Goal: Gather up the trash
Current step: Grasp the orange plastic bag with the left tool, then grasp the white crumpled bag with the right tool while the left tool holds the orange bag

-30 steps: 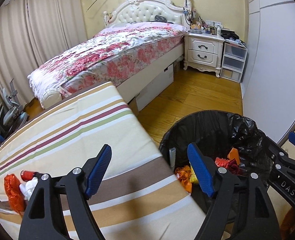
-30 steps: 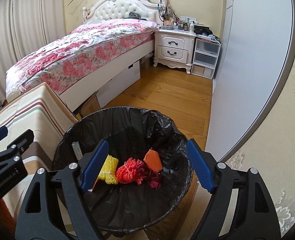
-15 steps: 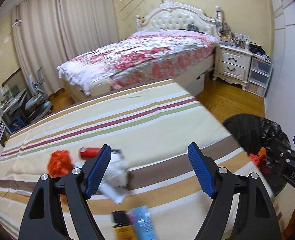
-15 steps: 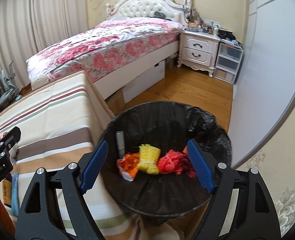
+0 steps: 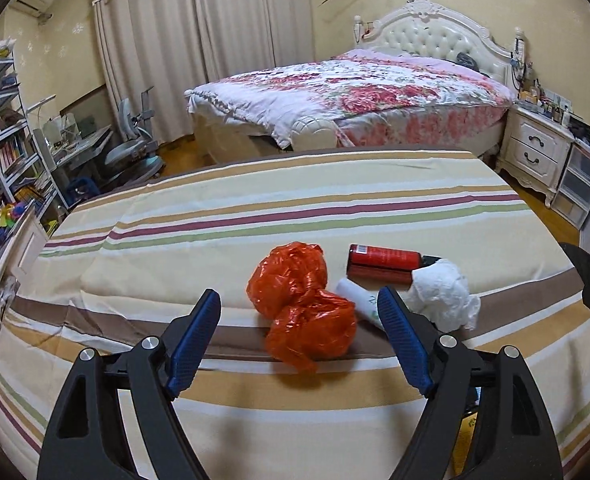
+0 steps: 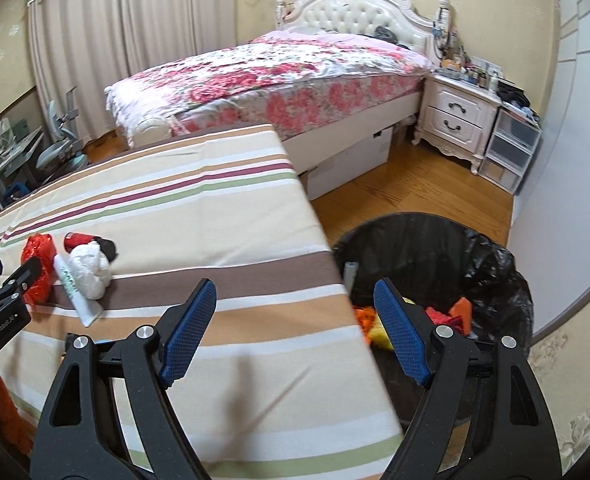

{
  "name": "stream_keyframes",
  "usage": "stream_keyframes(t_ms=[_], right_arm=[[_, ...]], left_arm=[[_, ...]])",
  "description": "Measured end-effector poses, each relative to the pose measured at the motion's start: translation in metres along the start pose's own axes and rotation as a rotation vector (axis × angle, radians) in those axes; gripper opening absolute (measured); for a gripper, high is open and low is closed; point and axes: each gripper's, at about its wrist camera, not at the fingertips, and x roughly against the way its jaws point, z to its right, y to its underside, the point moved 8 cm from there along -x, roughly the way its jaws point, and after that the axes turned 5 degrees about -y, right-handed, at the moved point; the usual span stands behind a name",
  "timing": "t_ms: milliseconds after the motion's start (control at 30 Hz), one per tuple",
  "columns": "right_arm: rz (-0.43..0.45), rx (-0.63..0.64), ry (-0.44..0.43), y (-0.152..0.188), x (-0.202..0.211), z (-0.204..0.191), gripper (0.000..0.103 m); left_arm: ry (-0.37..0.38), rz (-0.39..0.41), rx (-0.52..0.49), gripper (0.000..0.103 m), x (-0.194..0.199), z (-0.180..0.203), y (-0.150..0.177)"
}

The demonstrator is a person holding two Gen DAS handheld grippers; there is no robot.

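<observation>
Your left gripper (image 5: 299, 304) hangs over the striped cloth (image 5: 255, 200) with its blue-padded jaws spread wide and nothing clamped between them. Framed in the gap, lying on the cloth beyond the pads, is a crumpled orange plastic bag (image 5: 301, 304), bunched into two lumps and resting across the brown stripe. Just to the right of the bag lies a white tube (image 5: 359, 300), partly hidden behind your right-hand pad, and beside that a wad of white tissue (image 5: 443, 294). A red cylindrical can (image 5: 383, 264) lies on its side behind the tube and tissue, touching the tissue at its dark end. Your right gripper (image 6: 295, 320) is also spread apart and holds nothing; it straddles the edge of the striped surface, the left pad over the cloth, the right pad over the trash bin (image 6: 495, 264). The bin, lined with a black bag, stands on the wooden floor (image 6: 415, 188) right against the cloth's edge and already holds orange, yellow and red scraps (image 6: 451, 312). From the right wrist view the bag, tube, tissue and can cluster sits well to the left, near your left gripper's tip at the frame edge.
</observation>
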Motion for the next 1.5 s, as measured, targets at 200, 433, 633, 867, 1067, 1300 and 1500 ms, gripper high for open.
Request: stream_keyframes(t_ms=[200, 433, 633, 867, 1067, 1300, 1500], right_arm=[[-0.013, 0.039, -0.029, -0.003, -0.008, -0.028, 0.079], [-0.021, 0.070, -0.080, -0.006, -0.012, -0.057, 0.079], [-0.017, 0.120, -0.135, -0.010, -0.012, -0.091, 0.079], [-0.049, 0.179, -0.183, -0.005, -0.025, -0.124, 0.079], [-0.101, 0.188, -0.209, 0.004, -0.039, -0.138, 0.057], [-0.089, 0.170, -0.226, 0.003, -0.032, -0.136, 0.028], [-0.075, 0.135, -0.184, -0.005, -0.030, -0.115, 0.021]], left_arm=[[0.040, -0.058, 0.027, 0.078, -0.019, -0.006, 0.004], [0.144, -0.131, 0.063, 0.044, -0.030, -0.012, 0.016], [0.139, -0.113, 0.056, 0.035, -0.022, -0.024, 0.017], [0.066, -0.102, 0.052, 0.035, -0.018, -0.062, 0.024], [0.046, -0.127, 0.068, 0.035, -0.022, -0.082, 0.036], [0.061, -0.127, 0.085, 0.035, -0.024, -0.085, 0.036], [0.074, -0.128, 0.101, 0.035, -0.026, -0.085, 0.037]])
